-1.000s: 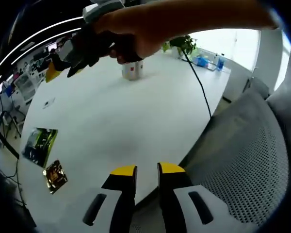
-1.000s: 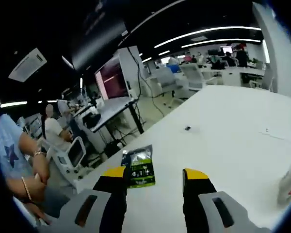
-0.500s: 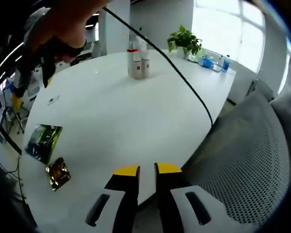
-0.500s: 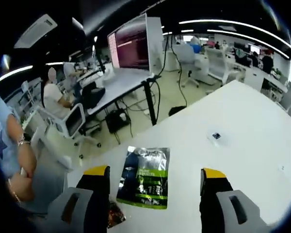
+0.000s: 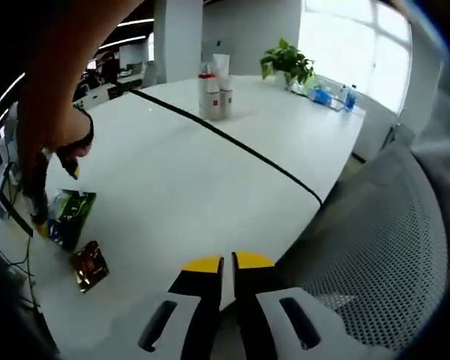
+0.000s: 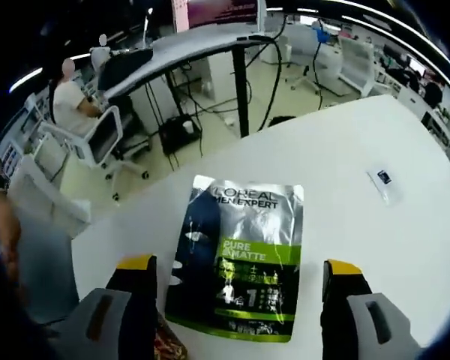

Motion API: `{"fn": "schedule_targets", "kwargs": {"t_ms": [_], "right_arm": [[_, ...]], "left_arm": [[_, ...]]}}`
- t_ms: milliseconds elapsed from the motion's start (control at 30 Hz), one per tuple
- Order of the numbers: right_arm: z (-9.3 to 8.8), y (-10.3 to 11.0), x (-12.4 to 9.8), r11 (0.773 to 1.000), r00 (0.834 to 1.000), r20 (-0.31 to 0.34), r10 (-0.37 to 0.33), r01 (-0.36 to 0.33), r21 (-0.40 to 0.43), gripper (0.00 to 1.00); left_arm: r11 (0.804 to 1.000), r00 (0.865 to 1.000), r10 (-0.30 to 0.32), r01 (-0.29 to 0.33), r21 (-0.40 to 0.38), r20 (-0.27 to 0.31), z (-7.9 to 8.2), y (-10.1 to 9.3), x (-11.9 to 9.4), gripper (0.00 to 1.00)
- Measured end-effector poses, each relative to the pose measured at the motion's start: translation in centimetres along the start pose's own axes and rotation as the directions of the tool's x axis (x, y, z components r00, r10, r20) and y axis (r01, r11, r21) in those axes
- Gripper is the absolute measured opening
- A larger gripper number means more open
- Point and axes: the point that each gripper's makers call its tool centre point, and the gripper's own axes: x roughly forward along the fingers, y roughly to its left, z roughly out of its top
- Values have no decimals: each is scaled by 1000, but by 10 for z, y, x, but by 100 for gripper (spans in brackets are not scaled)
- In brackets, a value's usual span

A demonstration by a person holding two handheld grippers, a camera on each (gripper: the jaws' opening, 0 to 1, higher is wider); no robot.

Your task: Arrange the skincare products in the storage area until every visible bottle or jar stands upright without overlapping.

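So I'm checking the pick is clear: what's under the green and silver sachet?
The green and silver sachet lies flat on the white table. A gold packet peeks beside its lower corner. Anything directly beneath is covered.

Open-plan office, rows of desks (image 6: pixel 187 45), mesh chair (image 5: pixel 375 247) (monitors too)

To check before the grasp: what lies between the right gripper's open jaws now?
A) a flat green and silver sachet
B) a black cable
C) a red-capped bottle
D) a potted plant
A: in the right gripper view the sachet lies flat on the table, between the open jaws of the right gripper.
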Motion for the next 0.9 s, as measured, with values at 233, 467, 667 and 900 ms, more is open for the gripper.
{"fn": "schedule_targets", "kwargs": {"t_ms": [233, 467, 667, 900], "right_arm": [[-3, -3, 8, 998, 998, -29, -54, 53, -29, 94], [-2, -12, 2, 998, 999, 19, -44, 45, -55, 75], [-5, -15, -2, 993, 999, 30, -41, 44, -112, 62], [-6, -37, 0, 990, 998, 22, -54, 56, -129, 37]], "left_arm": [[1000, 1000, 4, -4, 0, -1, 0, 1, -1, 0], [1000, 1000, 8, -8, 1, 0, -1, 1, -1, 0], [1000, 1000, 9, -9, 5, -11, -3, 1, -1, 0], [1000, 1000, 10, -10, 7, -20, -5, 1, 0, 0]]}}
